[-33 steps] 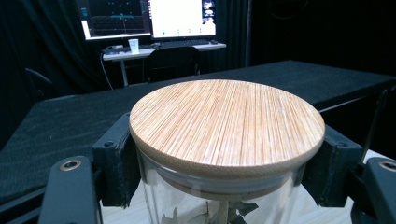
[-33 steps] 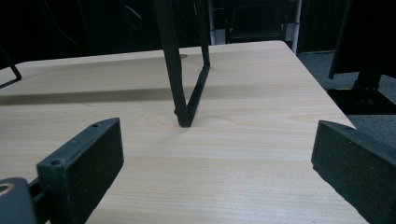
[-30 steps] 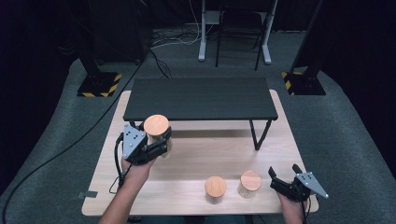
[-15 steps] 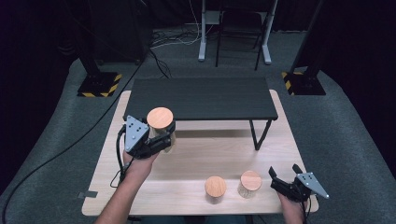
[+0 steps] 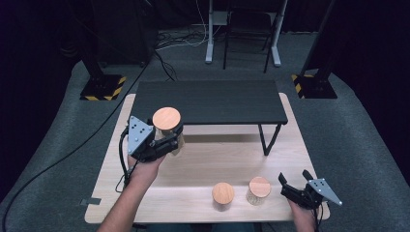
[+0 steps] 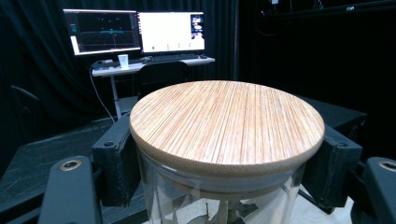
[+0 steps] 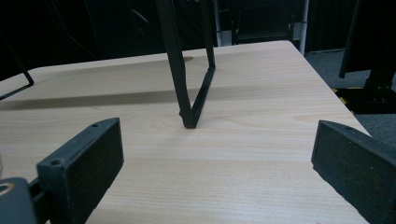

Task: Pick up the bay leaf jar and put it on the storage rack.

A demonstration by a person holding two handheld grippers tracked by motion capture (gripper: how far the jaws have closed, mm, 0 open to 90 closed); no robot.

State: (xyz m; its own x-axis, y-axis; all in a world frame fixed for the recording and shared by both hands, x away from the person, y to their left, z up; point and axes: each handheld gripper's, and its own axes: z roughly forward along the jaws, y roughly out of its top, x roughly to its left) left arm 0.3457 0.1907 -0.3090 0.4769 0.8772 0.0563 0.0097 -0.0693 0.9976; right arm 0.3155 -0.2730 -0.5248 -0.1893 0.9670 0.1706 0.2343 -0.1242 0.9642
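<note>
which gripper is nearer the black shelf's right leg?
Right. The right gripper sits open just in front of the leg, facing it; the left gripper, clamping a wood-lidded jar, is at the shelf's opposite end.

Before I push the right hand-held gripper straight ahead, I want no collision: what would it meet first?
The right hand-held gripper, jaws open and empty, points over bare table at the black shelf's leg. That leg looks to be the first thing in line, though the depth is hard to judge.

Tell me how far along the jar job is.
Done: nothing stands on the black shelf yet. In hand: the left gripper clamps one wood-lidded jar, held clear of the table. Left: two jars wait by the open right gripper.
</note>
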